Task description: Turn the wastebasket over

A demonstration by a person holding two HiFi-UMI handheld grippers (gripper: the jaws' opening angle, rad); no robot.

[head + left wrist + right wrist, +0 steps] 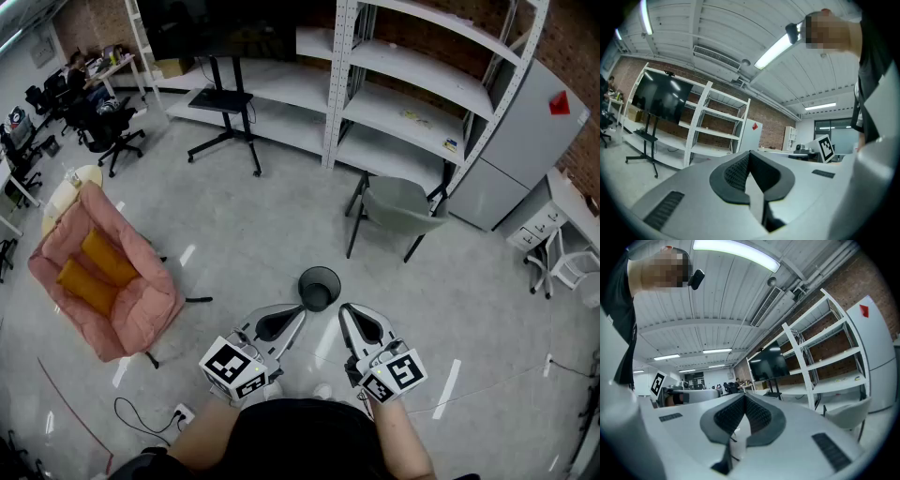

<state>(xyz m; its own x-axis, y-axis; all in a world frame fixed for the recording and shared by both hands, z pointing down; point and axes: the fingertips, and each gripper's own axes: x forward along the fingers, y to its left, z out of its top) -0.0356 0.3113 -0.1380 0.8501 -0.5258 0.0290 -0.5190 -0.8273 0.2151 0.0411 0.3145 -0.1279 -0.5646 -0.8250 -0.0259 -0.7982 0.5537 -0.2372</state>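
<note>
Black mesh, the wastebasket (319, 288) stands upright on the floor, mouth up. From it, our left gripper (284, 320) and right gripper (356, 320) sit just short, one either side, equally near, jaws pressed together on nothing.

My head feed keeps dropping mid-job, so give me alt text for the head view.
A black wastebasket stands upright just ahead of the left gripper and the right gripper, both shut and empty, neither touching it. A pink armchair sits to the left; a grey chair and white shelves stand behind.
</note>
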